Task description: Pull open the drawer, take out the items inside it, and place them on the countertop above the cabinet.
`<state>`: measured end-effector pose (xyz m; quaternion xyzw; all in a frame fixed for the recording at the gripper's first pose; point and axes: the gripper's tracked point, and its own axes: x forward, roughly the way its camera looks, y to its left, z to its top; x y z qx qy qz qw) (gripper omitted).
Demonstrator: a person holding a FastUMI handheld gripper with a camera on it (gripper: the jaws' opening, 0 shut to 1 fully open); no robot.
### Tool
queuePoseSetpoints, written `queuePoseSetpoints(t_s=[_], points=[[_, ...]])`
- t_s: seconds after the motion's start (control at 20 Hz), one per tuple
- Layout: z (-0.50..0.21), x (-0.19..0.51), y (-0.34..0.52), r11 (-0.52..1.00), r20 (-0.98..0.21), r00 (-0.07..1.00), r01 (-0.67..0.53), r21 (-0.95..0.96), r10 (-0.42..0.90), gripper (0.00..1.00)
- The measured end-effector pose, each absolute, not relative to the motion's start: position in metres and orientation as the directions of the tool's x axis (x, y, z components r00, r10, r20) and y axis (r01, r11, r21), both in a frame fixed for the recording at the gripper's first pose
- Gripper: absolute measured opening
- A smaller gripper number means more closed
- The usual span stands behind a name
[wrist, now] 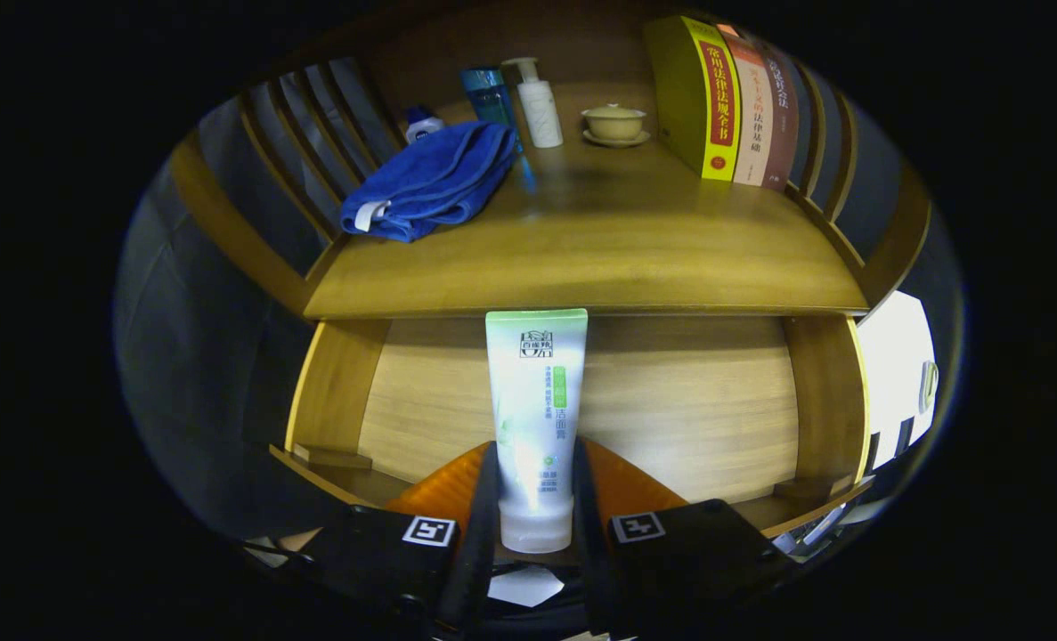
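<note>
Hand-held gripper (535, 499) clamped on tube (535, 392)

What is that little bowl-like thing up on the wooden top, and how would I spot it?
Look at the wooden countertop beyond the gripper, whose fingers are shut on a white and green tube. Near its back, between a white pump bottle and a row of upright books, sits a lidded cup on a saucer. It is the one squat, pale yellow piece there.
</note>
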<state>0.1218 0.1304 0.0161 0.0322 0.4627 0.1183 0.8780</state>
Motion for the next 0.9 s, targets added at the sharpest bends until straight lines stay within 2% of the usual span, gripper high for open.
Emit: queuePoseSetpoints(t_s=[0.3, 0.55, 0.9], points=[[0.065, 0.154, 0.130, 0.975, -0.733, 0.643, -0.177, 0.136, 0.219, 0.50], [0.081, 0.206, 0.128, 0.984, -0.701, 0.691, -0.152, 0.095, 0.174, 0.50], [0.070, 0.274, 0.131, 0.989, -0.711, 0.688, -0.102, 0.103, 0.145, 0.50]])
